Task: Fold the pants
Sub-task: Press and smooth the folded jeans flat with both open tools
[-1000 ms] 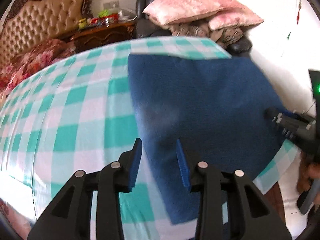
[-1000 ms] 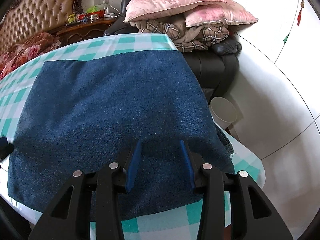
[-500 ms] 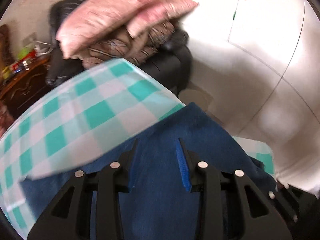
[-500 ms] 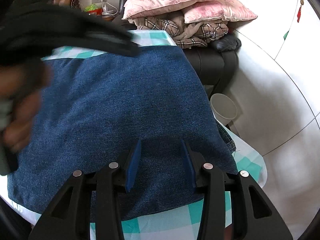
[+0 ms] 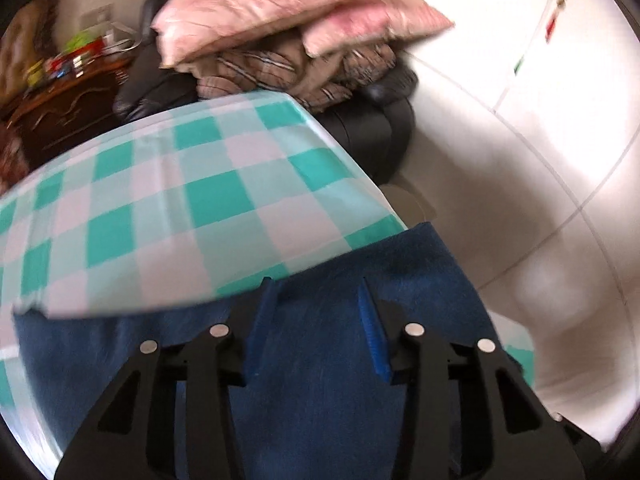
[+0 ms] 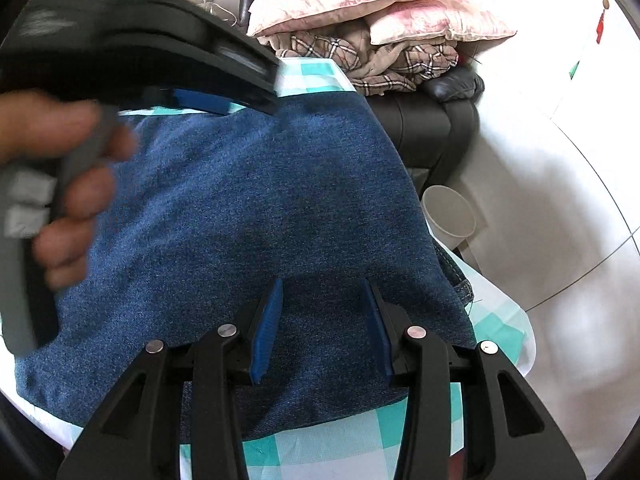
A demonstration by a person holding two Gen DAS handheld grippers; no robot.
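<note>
the table [image 5: 168, 216], under its green and white check cloth, carries everything, and the cloth runs bare ahead of the left fingers to the far edge. beyond that edge sit a dark chair [image 6: 432, 120] heaped with pink pillows [image 6: 360, 4] and a plaid blanket [image 6: 384, 60], and a white bin [image 6: 450, 210] stands on the floor off to the right of the right fingers.

the pants [image 6: 248, 200] lie flat on the cloth as a broad blue denim slab, already doubled by the look of the stacked hem layers at the right edge. seen from the right wrist they spread from beneath the fingers forward to the far table edge, their longer run going away from the fingers and a little leftward. in the left wrist view the denim lies under and just ahead of the fingers, ending at a straight edge with check cloth beyond.

the left gripper [image 5: 320, 320] hangs over that far part of the denim, its blue pads spread with nothing between them but cloth below. from the right wrist its black body crosses the upper left, a hand [image 6: 52, 184] wrapped on the grip.

the right gripper [image 6: 322, 328] sits above the near edge, pads likewise apart and empty.

the next fold, as i judge it, turns on this: the left fingers are nearer the far edge, the right nearer the near edge, so each end has its own taker.
</note>
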